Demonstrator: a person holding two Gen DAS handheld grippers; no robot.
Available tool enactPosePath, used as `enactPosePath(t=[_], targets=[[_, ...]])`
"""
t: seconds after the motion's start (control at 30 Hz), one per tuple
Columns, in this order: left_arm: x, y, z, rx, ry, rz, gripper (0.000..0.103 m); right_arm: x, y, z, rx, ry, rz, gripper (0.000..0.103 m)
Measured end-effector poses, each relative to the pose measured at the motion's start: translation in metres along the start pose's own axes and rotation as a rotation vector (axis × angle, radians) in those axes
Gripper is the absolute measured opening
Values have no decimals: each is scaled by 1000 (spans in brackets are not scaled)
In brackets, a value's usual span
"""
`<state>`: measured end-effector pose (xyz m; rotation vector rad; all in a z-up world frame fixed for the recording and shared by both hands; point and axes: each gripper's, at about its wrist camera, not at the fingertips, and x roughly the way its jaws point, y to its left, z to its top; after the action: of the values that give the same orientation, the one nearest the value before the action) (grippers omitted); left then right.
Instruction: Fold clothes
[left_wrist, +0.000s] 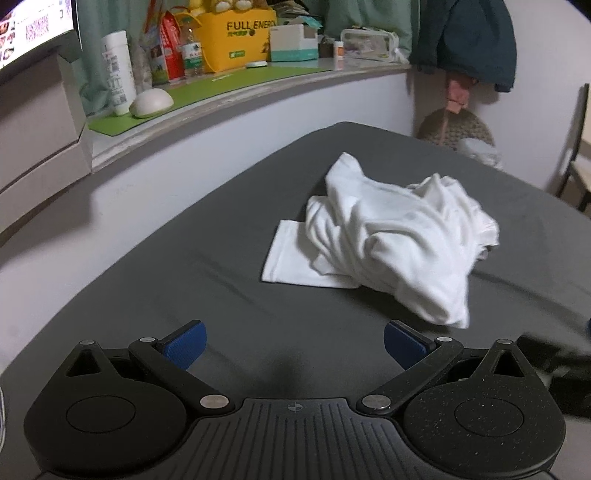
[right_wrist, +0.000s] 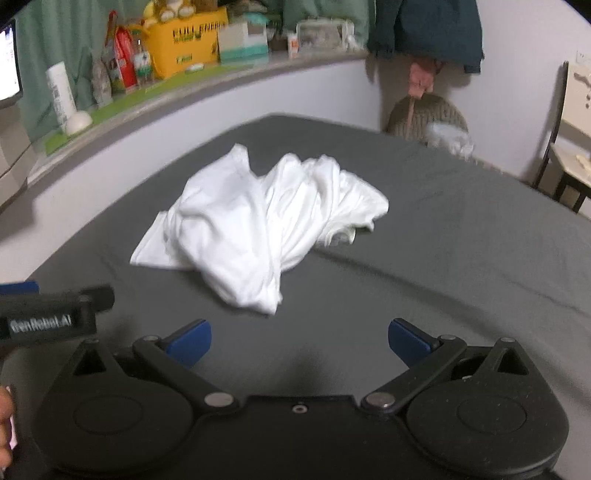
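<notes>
crumpled white cotton shirt (left_wrist: 384, 240) on smooth grey sheet (left_wrist: 221, 266); left gripper (left_wrist: 294, 345), right gripper (right_wrist: 300, 343) spread, empty.

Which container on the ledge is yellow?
The yellow box printed "FULL ENERGY", mid-ledge with plush toys on top. The tall bottle left of it is white, and the box to its right is white and teal.

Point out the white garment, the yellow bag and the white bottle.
white garment (left_wrist: 399, 240), left wrist view, middle of the crumpled heap.
yellow bag (left_wrist: 236, 40), left wrist view, printed front face.
white bottle (right_wrist: 61, 92), right wrist view, its labelled side.
</notes>
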<state>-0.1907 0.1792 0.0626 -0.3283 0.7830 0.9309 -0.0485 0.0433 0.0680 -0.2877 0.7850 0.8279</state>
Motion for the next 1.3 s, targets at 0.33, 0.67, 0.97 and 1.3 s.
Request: enactPosePath(t=[0.33, 0.67, 0.97, 1.3], targets=[[24, 10, -5, -99, 66, -5, 103, 75, 10, 18, -23, 17, 141, 69], [35, 16, -6, -141, 93, -17, 103, 97, 4, 18, 71, -84, 299, 6], [34, 13, -5, -107, 95, -31, 103, -5, -58, 22, 200, -413, 36, 5], [17, -7, 4, 7, 38, -107, 103, -155, -202, -24, 508, -705, -428, 5]])
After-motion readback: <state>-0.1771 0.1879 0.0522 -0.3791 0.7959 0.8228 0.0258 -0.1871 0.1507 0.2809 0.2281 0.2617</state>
